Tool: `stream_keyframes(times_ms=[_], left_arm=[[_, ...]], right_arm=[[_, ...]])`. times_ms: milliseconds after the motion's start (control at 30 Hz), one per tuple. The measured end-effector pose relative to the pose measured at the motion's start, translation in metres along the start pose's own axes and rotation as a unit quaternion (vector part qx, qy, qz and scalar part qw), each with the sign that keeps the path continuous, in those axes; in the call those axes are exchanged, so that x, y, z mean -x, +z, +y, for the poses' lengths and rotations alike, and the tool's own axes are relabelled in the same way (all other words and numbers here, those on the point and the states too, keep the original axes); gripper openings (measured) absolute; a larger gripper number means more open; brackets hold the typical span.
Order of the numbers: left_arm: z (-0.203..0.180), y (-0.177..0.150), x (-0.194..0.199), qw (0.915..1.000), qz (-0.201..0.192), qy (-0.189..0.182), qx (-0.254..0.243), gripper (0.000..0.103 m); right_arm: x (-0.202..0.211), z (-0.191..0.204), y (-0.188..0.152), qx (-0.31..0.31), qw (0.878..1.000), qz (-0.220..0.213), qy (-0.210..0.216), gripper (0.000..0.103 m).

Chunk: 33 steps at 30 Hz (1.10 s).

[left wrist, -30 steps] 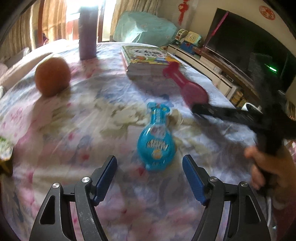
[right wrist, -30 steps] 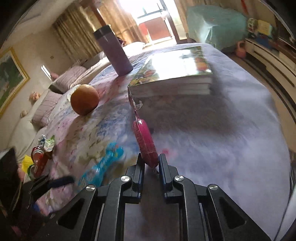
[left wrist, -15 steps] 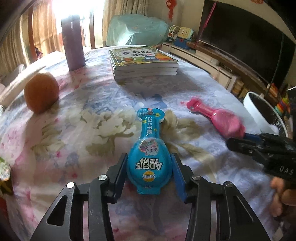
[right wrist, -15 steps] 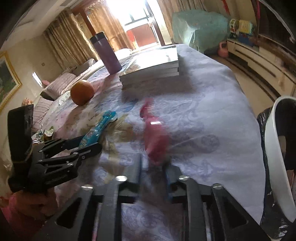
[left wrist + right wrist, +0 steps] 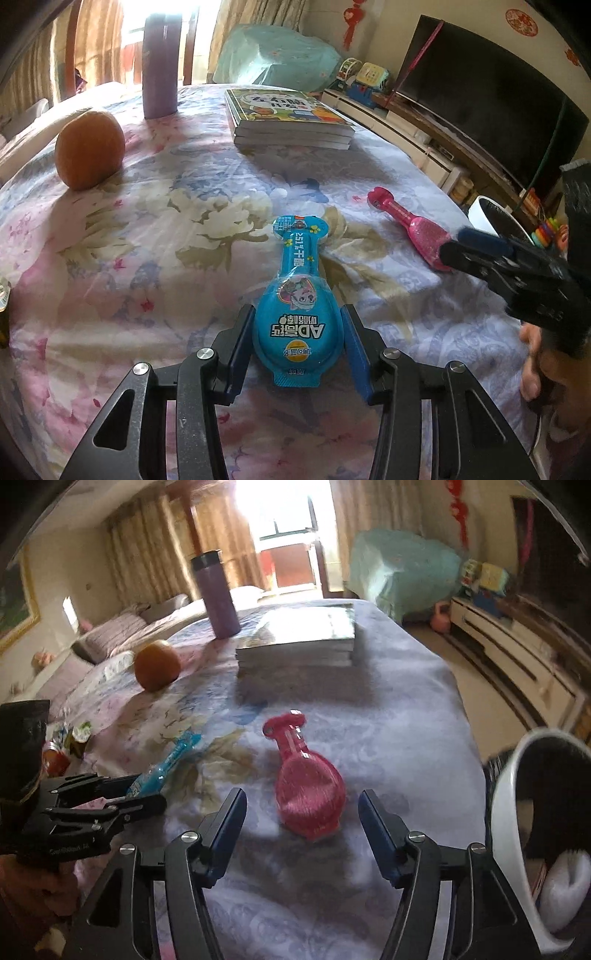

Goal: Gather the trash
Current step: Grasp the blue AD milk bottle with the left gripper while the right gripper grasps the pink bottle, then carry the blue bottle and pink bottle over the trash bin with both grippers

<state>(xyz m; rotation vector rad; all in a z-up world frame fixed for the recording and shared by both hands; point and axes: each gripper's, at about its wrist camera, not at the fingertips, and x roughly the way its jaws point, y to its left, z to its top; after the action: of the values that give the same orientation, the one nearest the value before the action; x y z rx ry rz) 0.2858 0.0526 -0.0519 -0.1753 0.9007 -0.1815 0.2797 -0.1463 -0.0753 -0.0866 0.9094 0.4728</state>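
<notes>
A blue bottle-shaped snack pack (image 5: 297, 325) lies on the flowered tablecloth (image 5: 166, 258). My left gripper (image 5: 298, 332) is shut on its round body, both blue pads against its sides. A pink bottle-shaped pack (image 5: 308, 797) lies flat on the cloth between the fingers of my right gripper (image 5: 302, 795). Those jaws are opening and the pads stand clear of the pack on both sides. The left wrist view shows the pink pack (image 5: 406, 225) with the right gripper (image 5: 476, 243) at its wide end. From the right wrist, the left gripper (image 5: 129, 797) appears around the blue pack (image 5: 170, 760).
A white bin (image 5: 517, 775) lined in black stands off the table's right edge. An orange (image 5: 89, 149), a purple flask (image 5: 161, 66) and a stack of books (image 5: 288, 118) sit farther back. Some wrappers (image 5: 74, 738) lie at the left edge.
My left gripper moved up around the blue pack and shut on it. My right gripper carried the pink pack nearer the bin, let it go flat on the cloth, and spread its jaws.
</notes>
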Motion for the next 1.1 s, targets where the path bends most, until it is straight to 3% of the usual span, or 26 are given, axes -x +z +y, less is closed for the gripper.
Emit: stream_keyframes(times_ms=[133, 200, 233, 733, 1100], left_arm=[[-0.001, -0.002, 0.003, 1.0000, -0.001, -0.003, 0.004, 0.045], [-0.003, -0.003, 0.006, 1.0000, -0.002, -0.004, 0.005, 0.045], [-0.003, -0.003, 0.007, 1.0000, -0.003, -0.004, 0.005, 0.045], [-0.052, -0.011, 0.034, 0.9984, -0.022, -0.030, -0.042, 0.045], [-0.097, -0.017, 0.047, 0.9945, -0.027, -0.042, -0.092, 0.045]], right_arm=[[-0.021, 0.003, 0.004, 0.023, 0.999, 0.030, 0.000, 0.063], [-0.030, 0.000, 0.003, 0.018, 0.999, 0.043, -0.007, 0.048], [-0.028, -0.001, 0.002, 0.013, 0.999, 0.041, -0.011, 0.047], [0.052, -0.020, -0.044, -0.112, 0.993, -0.021, 0.035, 0.047], [0.098, -0.035, -0.069, -0.156, 0.986, -0.055, 0.028, 0.046]])
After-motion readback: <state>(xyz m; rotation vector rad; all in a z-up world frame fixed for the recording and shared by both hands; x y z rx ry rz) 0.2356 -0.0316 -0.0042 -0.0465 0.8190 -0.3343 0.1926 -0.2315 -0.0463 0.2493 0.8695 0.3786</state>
